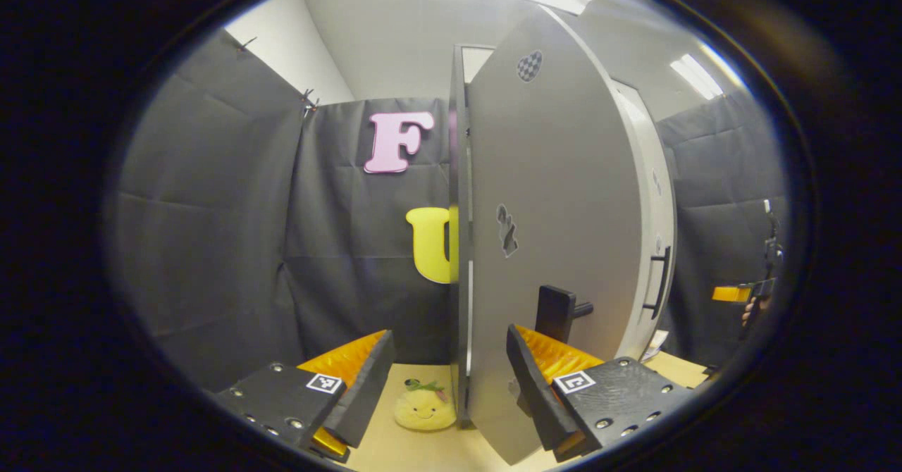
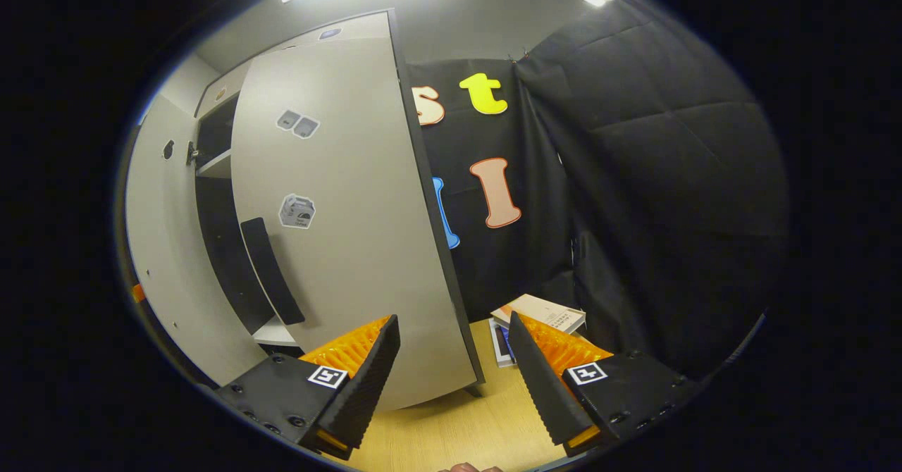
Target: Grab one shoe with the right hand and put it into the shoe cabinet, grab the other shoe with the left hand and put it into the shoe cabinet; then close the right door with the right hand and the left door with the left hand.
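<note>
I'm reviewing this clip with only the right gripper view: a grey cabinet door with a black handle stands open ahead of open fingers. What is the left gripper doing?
Observer: The left gripper is open and points at the free edge of the other grey cabinet door.
Operator: Is that door shut?
Observer: No, it is swung out, and its black block handle sits just beyond the gripper's right finger.
Operator: Anything lying near it?
Observer: A yellow plush toy lies on the light wooden floor beside the foot of that door.
</note>
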The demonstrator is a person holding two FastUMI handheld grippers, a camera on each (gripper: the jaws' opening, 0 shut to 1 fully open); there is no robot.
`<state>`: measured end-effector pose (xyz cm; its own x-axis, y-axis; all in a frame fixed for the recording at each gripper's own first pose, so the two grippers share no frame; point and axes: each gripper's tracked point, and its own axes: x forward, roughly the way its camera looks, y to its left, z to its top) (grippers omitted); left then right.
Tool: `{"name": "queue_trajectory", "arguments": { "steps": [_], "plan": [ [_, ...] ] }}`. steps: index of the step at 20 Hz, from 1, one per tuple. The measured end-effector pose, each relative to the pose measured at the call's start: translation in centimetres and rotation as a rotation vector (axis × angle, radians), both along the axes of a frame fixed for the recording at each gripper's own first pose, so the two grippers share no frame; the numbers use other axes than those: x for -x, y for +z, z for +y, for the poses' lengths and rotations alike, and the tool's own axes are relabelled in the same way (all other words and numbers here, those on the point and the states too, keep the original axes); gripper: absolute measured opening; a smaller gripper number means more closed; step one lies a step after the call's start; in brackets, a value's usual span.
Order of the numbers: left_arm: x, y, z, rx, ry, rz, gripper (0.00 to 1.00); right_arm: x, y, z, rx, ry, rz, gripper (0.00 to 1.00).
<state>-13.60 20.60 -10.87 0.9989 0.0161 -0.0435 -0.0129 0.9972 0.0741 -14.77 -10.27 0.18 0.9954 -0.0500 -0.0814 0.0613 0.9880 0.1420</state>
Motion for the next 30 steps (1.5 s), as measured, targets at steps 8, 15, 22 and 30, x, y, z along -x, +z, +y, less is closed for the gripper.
{"name": "queue_trajectory", "arguments": {
  "steps": [8, 15, 22, 30],
  "plan": [
    [-1.6, -1.0, -8.1, 0.011, 0.010, 0.017, 0.91, -1.9, 0.2, -2.4, 0.028, 0.031, 0.019, 0.97],
    [-4.7, -3.5, -13.8, 0.012, 0.092, 0.024, 0.90, -2.0, -1.4, -3.0, 0.005, 0.104, 0.047, 0.97],
    [-4.0, -3.1, -15.1, 0.021, 0.157, -0.004, 0.91, -2.1, -4.4, -5.0, 0.036, 0.163, 0.093, 0.97],
    [1.2, -1.1, -16.8, 0.080, 0.081, -0.082, 0.91, -0.3, -1.0, -2.2, 0.038, 0.150, -0.011, 0.97]
  ]
}}
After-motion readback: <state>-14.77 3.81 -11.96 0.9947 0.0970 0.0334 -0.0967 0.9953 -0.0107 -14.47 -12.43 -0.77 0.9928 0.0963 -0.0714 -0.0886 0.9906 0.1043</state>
